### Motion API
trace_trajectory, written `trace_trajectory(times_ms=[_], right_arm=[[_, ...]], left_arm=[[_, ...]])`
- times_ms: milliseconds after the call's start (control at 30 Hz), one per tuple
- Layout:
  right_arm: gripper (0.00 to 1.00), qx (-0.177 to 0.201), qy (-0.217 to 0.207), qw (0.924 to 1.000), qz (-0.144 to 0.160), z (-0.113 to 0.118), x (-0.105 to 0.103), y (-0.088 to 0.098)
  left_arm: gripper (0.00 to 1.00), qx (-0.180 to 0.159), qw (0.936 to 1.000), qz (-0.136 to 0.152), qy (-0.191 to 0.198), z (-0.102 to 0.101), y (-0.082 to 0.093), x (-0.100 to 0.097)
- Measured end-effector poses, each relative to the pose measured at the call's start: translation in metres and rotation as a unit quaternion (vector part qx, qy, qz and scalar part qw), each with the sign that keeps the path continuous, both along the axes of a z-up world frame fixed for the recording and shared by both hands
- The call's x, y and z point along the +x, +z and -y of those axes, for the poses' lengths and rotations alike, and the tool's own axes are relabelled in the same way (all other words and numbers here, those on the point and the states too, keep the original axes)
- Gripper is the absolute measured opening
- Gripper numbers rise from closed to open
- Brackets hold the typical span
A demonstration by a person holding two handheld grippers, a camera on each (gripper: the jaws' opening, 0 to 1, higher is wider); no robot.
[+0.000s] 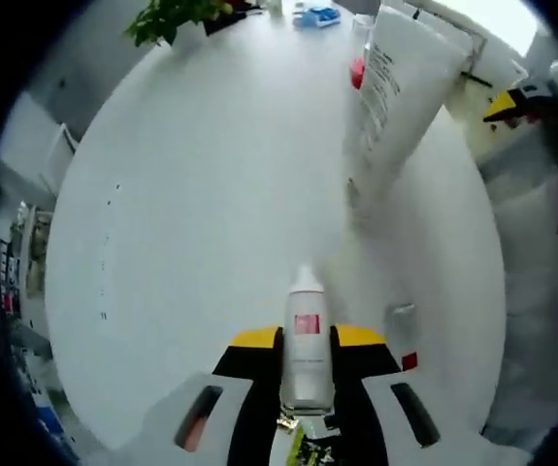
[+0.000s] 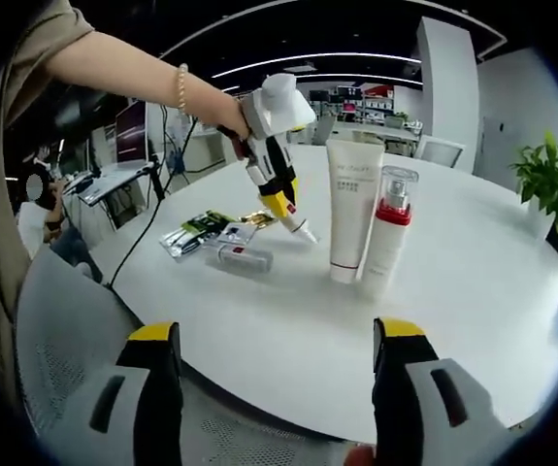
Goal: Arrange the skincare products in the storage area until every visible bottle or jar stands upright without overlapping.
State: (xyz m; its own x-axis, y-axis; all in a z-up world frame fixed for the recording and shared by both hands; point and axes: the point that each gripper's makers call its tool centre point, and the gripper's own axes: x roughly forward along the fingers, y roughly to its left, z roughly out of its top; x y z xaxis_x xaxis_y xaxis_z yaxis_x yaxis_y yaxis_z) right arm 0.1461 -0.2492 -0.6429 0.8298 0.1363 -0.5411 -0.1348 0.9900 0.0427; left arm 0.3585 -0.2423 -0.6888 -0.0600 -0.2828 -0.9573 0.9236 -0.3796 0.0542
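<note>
Left gripper [image 1: 306, 388] clamps a small white bottle [image 1: 306, 335] at mid-body — light, rigid, probably slick (tips easily); right gripper [image 2: 279, 388] hangs open, empty, facing the tube [image 2: 352, 209].

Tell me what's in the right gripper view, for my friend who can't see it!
On a big round white table, a tall white tube and a clear bottle with a red collar stand upright side by side. The left claw reaches down holding a small white bottle, near flat sachets. The right claw is open in front.
</note>
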Motion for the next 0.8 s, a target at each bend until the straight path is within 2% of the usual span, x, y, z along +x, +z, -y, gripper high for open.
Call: trace_trajectory(times_ms=[167, 400, 633, 800], right_arm=[[0.81, 0.001, 0.004, 1.0000, -0.001, -0.001, 0.000, 0.000], [0.81, 0.001, 0.003, 1.0000, -0.004, -0.001, 0.000, -0.001], [0.81, 0.001, 0.004, 1.0000, -0.007, -0.001, -0.001, -0.002], [0.81, 0.001, 0.001, 1.0000, -0.008, -0.001, -0.001, -0.002]], left_arm=[[0.15, 0.026, 0.9996, 0.003, -0.002, -0.016, -0.017, -0.001], [0.15, 0.055, 0.9984, -0.010, 0.006, -0.034, -0.042, -0.010], [0.15, 0.059, 0.9981, -0.014, 0.005, -0.031, -0.043, -0.011], [0.16, 0.067, 0.9978, -0.004, 0.002, -0.031, -0.048, -0.010]])
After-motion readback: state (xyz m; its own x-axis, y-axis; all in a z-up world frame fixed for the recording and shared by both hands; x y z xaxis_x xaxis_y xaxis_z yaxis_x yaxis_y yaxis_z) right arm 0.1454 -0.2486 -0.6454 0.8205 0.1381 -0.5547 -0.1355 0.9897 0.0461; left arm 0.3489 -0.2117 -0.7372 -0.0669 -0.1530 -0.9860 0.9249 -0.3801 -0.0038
